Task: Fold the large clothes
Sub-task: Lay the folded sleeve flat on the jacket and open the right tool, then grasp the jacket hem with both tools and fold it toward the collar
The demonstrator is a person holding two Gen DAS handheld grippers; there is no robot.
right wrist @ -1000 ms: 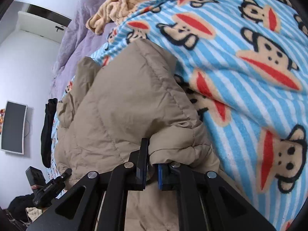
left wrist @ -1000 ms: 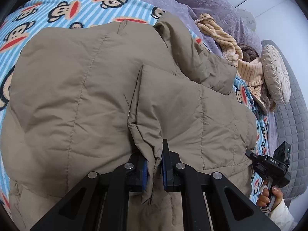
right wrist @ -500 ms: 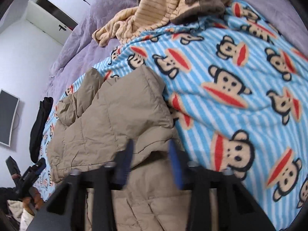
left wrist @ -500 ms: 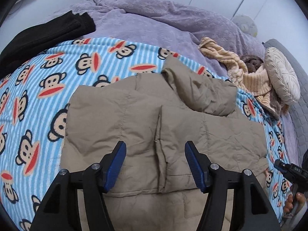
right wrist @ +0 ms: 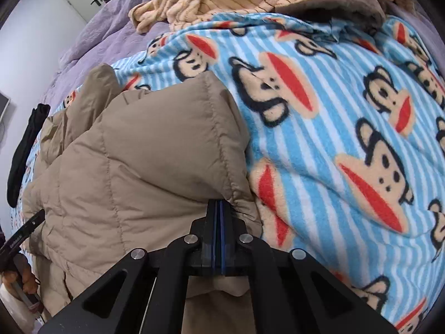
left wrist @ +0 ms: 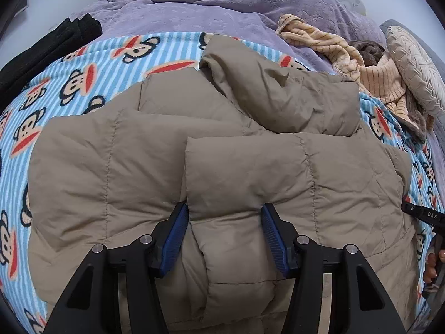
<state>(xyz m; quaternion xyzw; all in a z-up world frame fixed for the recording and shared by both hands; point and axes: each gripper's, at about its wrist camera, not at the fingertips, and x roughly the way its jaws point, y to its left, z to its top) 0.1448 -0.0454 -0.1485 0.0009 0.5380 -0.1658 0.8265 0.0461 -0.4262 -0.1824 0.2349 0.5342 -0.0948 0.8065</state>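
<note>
Since half a second ago: your left gripper (left wrist: 224,233) has come back down low over the tan quilted puffer jacket (left wrist: 194,172), and your right gripper (right wrist: 219,239), which was spread wide then, now has its fingers pressed together.

Left gripper: blue-padded fingers (left wrist: 174,235) spread wide, straddling a puffy quilted panel at lower centre of the left wrist frame. Not yet squeezing it.

Right gripper: fingers flush together at lower centre of the right wrist frame, tips at the jacket's hem edge (right wrist: 228,194). You cannot tell whether any fabric is actually caught between them.

Jacket lies across the blue striped monkey-print fleece blanket (right wrist: 333,139), sides folded in, hood (left wrist: 278,94) bunched toward the upper centre of the left frame. Purple quilt (left wrist: 222,8) beyond it, along the top of the frame.

Risks from here:
- Slick, puffy shell. A thin pinch at the hem could slip out when you lift, dropping that side.
- The left fingers may close on the top layer only, so the fold peels apart.
- Uneven lift between the two hands would skew the fold and let the trapped air spring it open.
</note>
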